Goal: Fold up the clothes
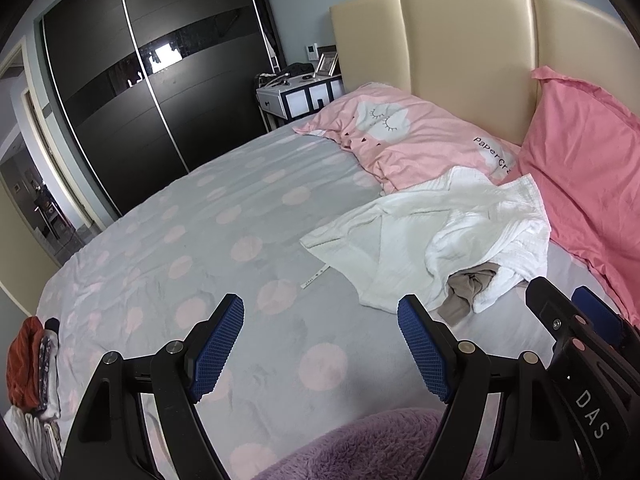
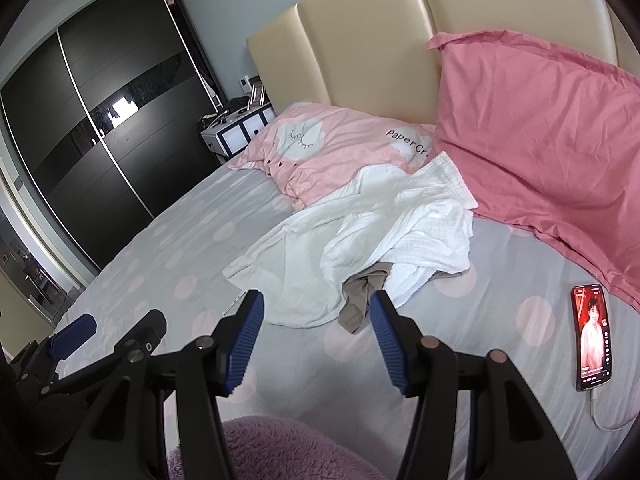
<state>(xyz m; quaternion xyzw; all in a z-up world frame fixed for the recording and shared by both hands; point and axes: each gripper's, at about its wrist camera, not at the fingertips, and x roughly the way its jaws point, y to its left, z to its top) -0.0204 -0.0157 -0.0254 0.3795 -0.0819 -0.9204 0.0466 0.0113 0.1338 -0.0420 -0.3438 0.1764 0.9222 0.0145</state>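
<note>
Crumpled white textured garment (image 2: 360, 236) heaped over a beige cloth (image 2: 356, 300) on the grey pink-dotted bedsheet (image 1: 224, 240) below the pillows: best pinched at 1 free hem, both wide-open, empty grippers (image 1: 320, 344) (image 2: 316, 340) hovering short of it.

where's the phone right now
The lit black smartphone shows only in the right wrist view, flat on the grey dotted bedsheet at the right, just below the deep pink pillow.
</note>
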